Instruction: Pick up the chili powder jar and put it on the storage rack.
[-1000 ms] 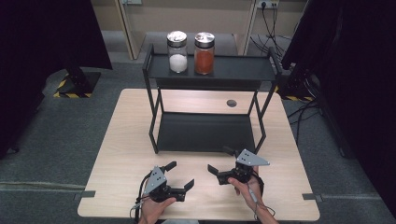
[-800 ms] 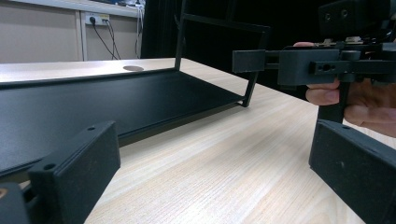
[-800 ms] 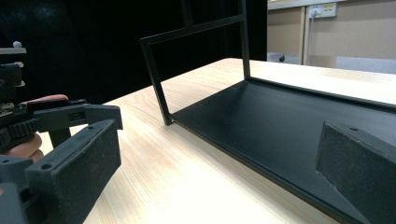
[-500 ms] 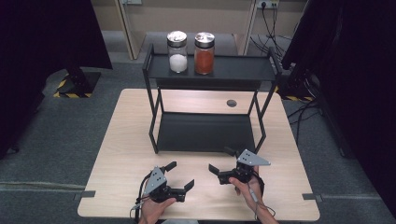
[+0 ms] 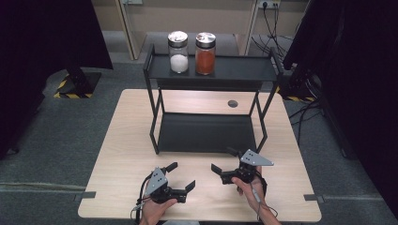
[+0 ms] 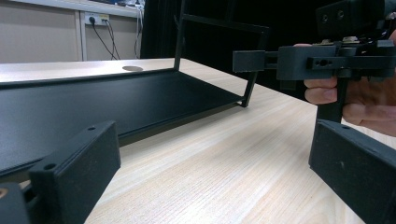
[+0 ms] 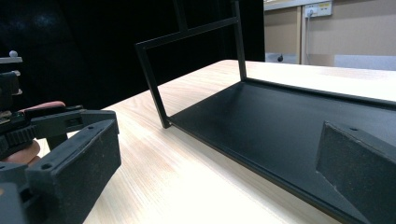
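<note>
Jaws are standing apart and empty on both tools: the left gripper [image 5: 180, 176] and the right gripper [image 5: 224, 165] are hovering low over the near edge of the worktop [image 5: 122, 140], facing each other. Beyond them the black rack [image 5: 206, 133] is spanning the worktop crosswise, its lower shelf bare. Up on its top shelf, well ahead of both, the white jar [image 5: 178, 52] and orange jar [image 5: 205, 53] are standing side by side, probably slightly nearer the left gripper. Dark curtains are flanking the grey floor.

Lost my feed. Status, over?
Left gripper and right gripper open, empty, low over table. Two jars on rack top shelf, untouched. Path clear.
</note>
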A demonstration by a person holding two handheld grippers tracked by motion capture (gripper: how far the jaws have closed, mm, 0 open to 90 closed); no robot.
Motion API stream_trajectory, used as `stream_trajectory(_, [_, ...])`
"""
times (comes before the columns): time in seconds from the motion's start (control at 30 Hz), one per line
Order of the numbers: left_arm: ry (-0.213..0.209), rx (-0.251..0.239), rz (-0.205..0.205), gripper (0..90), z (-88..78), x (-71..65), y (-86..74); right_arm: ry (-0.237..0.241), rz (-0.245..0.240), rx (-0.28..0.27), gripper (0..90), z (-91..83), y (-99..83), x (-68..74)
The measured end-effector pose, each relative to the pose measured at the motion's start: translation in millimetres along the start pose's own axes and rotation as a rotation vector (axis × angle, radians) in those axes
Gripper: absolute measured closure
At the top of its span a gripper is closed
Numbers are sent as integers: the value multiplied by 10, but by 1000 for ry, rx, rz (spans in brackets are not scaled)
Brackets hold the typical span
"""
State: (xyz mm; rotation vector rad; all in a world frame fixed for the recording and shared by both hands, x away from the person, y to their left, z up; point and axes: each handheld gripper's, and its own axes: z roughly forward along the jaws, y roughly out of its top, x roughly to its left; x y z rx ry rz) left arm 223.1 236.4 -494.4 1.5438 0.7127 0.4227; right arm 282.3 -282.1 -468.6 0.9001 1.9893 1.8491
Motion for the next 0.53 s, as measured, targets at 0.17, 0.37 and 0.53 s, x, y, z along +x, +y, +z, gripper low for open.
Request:
stream_trajectory(0.17, [0, 0, 0, 13, -1, 0, 1, 0, 3, -1, 4, -2, -2, -7])
stream_trajectory(0.37, [0, -1, -1, 13, -1, 1, 0, -4, 8, -7, 4, -16, -1, -23])
stream_trajectory(0.53, [0, -1, 1, 13, -1, 1, 1, -5, 12, -8, 4, -22, 0, -31])
